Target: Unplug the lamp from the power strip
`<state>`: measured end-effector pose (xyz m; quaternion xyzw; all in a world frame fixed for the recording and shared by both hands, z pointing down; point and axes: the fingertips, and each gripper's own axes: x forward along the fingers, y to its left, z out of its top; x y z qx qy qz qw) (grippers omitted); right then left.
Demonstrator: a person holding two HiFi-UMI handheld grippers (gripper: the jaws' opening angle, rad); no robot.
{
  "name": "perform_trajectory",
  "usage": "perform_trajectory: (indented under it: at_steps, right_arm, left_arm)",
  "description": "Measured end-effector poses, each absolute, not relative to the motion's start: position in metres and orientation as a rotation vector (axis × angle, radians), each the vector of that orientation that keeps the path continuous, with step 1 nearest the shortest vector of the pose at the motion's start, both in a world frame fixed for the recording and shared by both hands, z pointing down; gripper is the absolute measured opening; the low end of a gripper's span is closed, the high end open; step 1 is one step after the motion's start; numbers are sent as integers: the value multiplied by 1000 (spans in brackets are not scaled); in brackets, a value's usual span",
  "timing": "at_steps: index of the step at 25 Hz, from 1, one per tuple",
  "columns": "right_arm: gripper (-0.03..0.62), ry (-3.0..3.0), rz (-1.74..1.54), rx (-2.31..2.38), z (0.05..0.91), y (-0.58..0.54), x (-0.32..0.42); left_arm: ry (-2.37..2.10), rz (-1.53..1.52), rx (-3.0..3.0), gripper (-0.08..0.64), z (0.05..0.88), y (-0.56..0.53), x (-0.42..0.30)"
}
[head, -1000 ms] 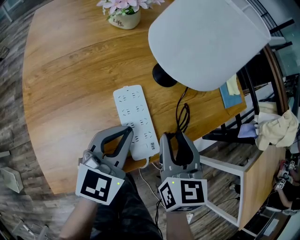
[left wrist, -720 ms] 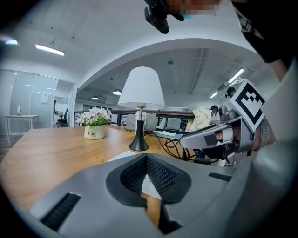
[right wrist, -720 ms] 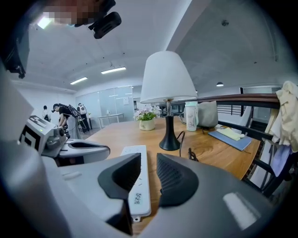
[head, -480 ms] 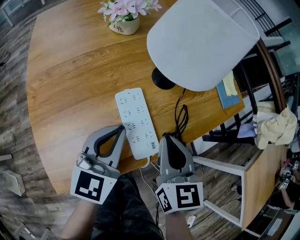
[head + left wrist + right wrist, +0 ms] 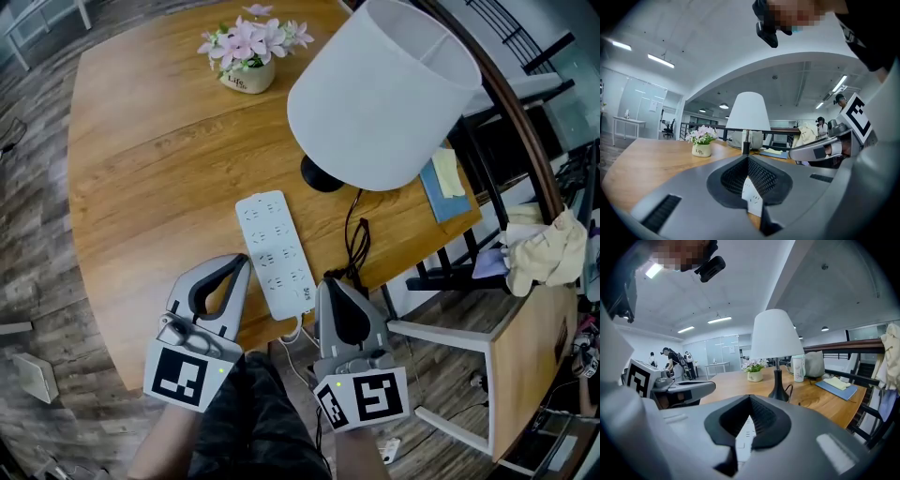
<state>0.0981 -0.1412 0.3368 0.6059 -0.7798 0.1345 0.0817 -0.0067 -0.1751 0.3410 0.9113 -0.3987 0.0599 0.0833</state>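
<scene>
A white power strip (image 5: 275, 253) lies on the round wooden table (image 5: 141, 187), with no plug in any socket I can see. The lamp (image 5: 380, 94) with its white shade and black base (image 5: 322, 173) stands behind it. Its black cord (image 5: 356, 242) lies bunched by the table's near edge. My right gripper (image 5: 328, 284) is shut and empty, its tip just short of the cord's end. My left gripper (image 5: 241, 265) is shut on nothing, left of the strip's near end. The strip (image 5: 752, 199) shows under the left gripper (image 5: 748, 157). It also shows as the strip (image 5: 745, 437) below the right gripper (image 5: 750, 397).
A pot of pink flowers (image 5: 248, 56) stands at the table's far side. A blue notebook with yellow notes (image 5: 445, 183) lies by the right edge. A dark chair (image 5: 469, 272) and a cloth pile (image 5: 544, 253) are off to the right. A bottle (image 5: 798, 369) stands behind the lamp.
My right gripper's jaws went from wide open to shut, with nothing held. Both grippers drew back toward the table's near edge.
</scene>
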Motion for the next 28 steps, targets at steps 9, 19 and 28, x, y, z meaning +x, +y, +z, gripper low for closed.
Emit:
perform_trajectory:
  at_steps: [9,19,28]
  right_arm:
    - [8,-2395,368,1799,306,-136,89]
    - [8,-2447,292,1776,272,-128,79]
    - [8,-2480,244,1768,243,-123,75]
  left_arm:
    - [-1206,118,2748,-5,310,-171,-10]
    - [-1185,104,2769,-5,284,-160,-12]
    - [-1203,63,2780,-5,254,-158,-22]
